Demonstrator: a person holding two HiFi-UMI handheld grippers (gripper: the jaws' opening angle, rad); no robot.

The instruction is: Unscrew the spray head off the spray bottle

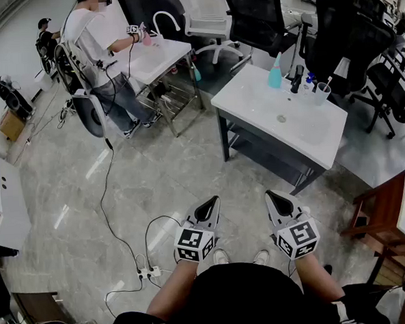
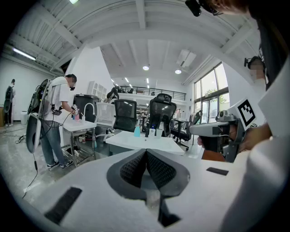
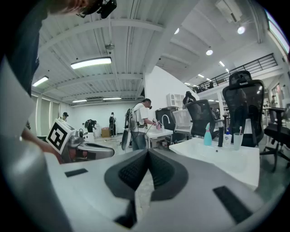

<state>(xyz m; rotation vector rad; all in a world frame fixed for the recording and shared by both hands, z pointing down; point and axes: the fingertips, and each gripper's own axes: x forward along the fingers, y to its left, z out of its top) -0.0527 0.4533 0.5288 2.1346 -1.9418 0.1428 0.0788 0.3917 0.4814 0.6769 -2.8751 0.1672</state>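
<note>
A teal spray bottle [image 1: 275,72] stands at the far edge of a white table [image 1: 282,119], well ahead of me; it also shows small in the left gripper view [image 2: 137,131] and the right gripper view [image 3: 208,135]. My left gripper [image 1: 210,207] and right gripper [image 1: 276,201] hang side by side over the floor, close to my body, far short of the table. Both are shut with nothing between their jaws. In their own views the dark pads [image 2: 146,166] [image 3: 148,168] meet at the tip.
Beside the bottle stand a dark bottle [image 1: 297,79] and a clear cup [image 1: 321,93]. Black office chairs [image 1: 349,36] ring the table's far side. Another person [image 1: 100,54] works at a second white table [image 1: 156,58] at the back left. Cables and a power strip [image 1: 149,271] lie on the floor.
</note>
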